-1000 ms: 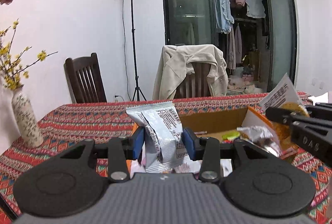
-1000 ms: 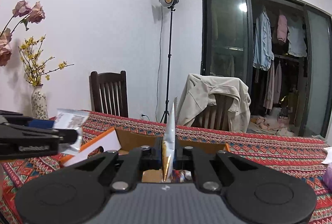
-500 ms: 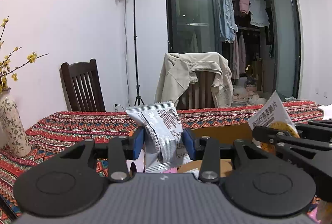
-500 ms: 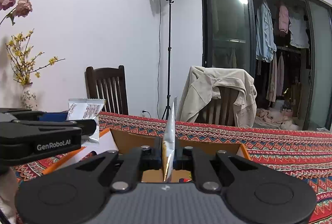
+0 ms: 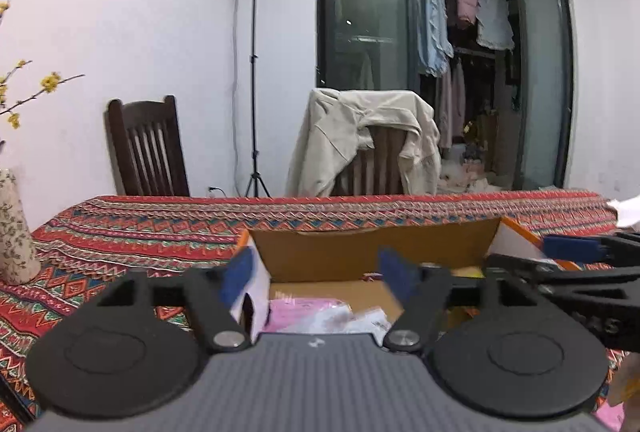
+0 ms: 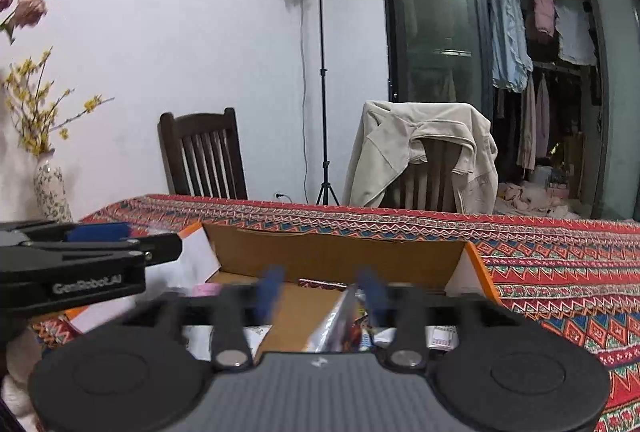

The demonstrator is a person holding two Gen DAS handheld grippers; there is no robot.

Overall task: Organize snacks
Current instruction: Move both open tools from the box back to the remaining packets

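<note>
An open cardboard box [image 5: 360, 252] with orange flaps stands on the patterned tablecloth, just ahead of both grippers. My left gripper [image 5: 316, 278] hangs over its near edge, jaws opening, nothing between them. Below it in the box lie a pink packet [image 5: 304, 312] and a pale packet [image 5: 368, 316]. My right gripper [image 6: 320, 292] is over the same box [image 6: 336, 256], motion-blurred, its jaws opening. A shiny snack packet [image 6: 340, 320] tilts loose between them near the right finger, with neither pad pressing on it. Each gripper shows in the other's view: the right [image 5: 580, 264], the left [image 6: 80, 256].
A flowered vase [image 6: 50, 191] with yellow twigs stands on the table's left end. Behind the table are a dark wooden chair [image 5: 148, 147], a chair draped with a beige jacket [image 5: 368, 143] and a light stand [image 5: 252, 71]. White paper [image 5: 628, 209] lies at the far right.
Both grippers sank towards the box and opened. The silver packet has left the left jaws; the thin packet has slipped from the right jaws and tilts down into the box.
</note>
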